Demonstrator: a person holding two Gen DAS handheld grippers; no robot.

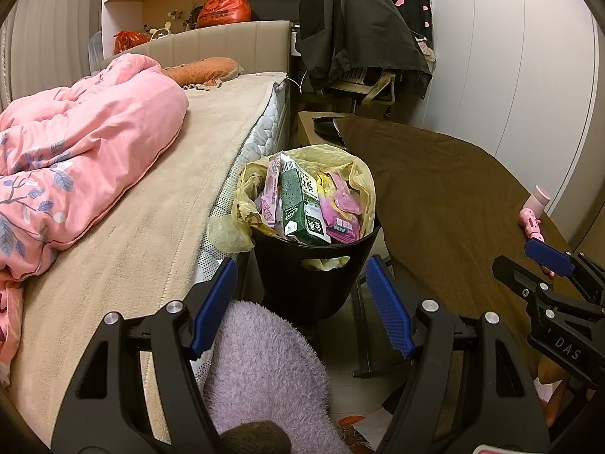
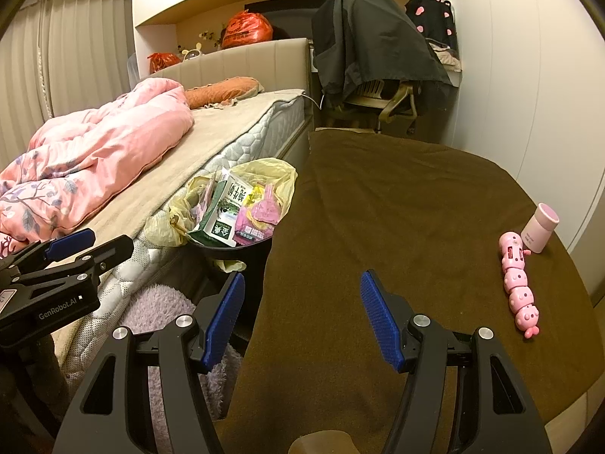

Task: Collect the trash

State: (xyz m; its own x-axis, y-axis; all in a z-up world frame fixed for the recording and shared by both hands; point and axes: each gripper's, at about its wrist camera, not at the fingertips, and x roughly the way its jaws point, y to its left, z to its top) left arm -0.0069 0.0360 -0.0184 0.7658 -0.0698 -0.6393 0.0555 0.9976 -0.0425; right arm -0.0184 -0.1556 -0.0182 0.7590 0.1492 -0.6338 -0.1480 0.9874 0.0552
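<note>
A black trash bin [image 1: 314, 280] lined with a yellow bag [image 1: 245, 196] stands on the floor between the bed and the table. It is stuffed with a green milk carton [image 1: 302, 204] and pink wrappers [image 1: 342, 204]. My left gripper [image 1: 302, 299] hangs open just in front of the bin, nothing between its blue pads. In the right wrist view the bin [image 2: 230, 249] sits left of the brown-covered table [image 2: 416, 227]. My right gripper [image 2: 300, 310] is open and empty over the table's near edge.
A bed [image 1: 159, 196] with a pink duvet [image 1: 75, 143] runs along the left. A pink toy caterpillar [image 2: 518, 280] and a small pink bottle [image 2: 540, 227] lie at the table's right. A chair draped with a dark jacket [image 2: 374, 45] stands behind. A lilac fluffy cloth [image 1: 264, 374] lies below.
</note>
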